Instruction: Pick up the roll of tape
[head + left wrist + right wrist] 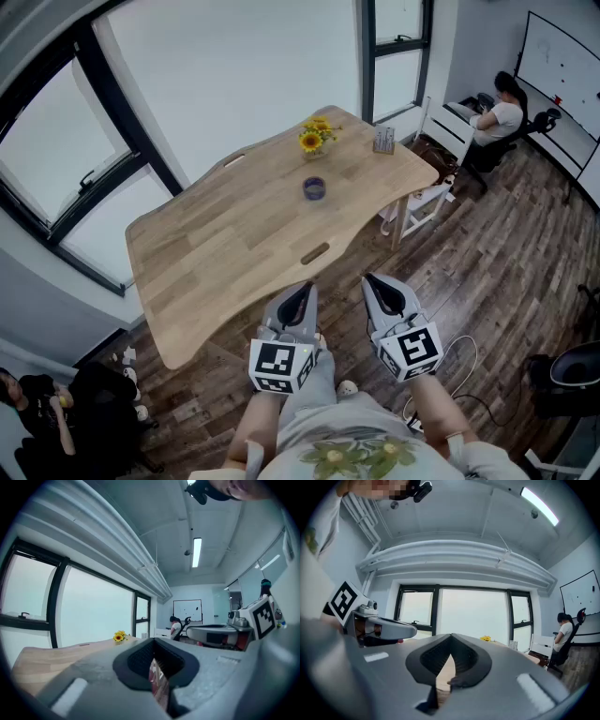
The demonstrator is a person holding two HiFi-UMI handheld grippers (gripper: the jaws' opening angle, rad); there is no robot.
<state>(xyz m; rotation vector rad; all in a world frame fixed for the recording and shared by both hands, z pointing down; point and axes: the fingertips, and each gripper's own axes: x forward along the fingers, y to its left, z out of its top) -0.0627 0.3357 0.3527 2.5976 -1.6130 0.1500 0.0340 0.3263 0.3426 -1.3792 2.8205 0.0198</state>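
Note:
A small purple roll of tape [314, 188] lies flat on the wooden table [225, 234], toward its far side. My left gripper [303, 292] and right gripper [375, 283] hover side by side just off the table's near edge, well short of the roll. Both point level toward the table. The left gripper [153, 641] has its jaws pressed together with nothing between them. The right gripper [451, 637] also has its tips meeting and holds nothing. In neither gripper view can I see the roll.
A small vase of sunflowers [317, 134] and a small holder [383, 141] stand at the table's far end. A white stool [420, 202] stands by the right edge. One person sits at a desk [502, 112] far right, another [37, 398] at lower left.

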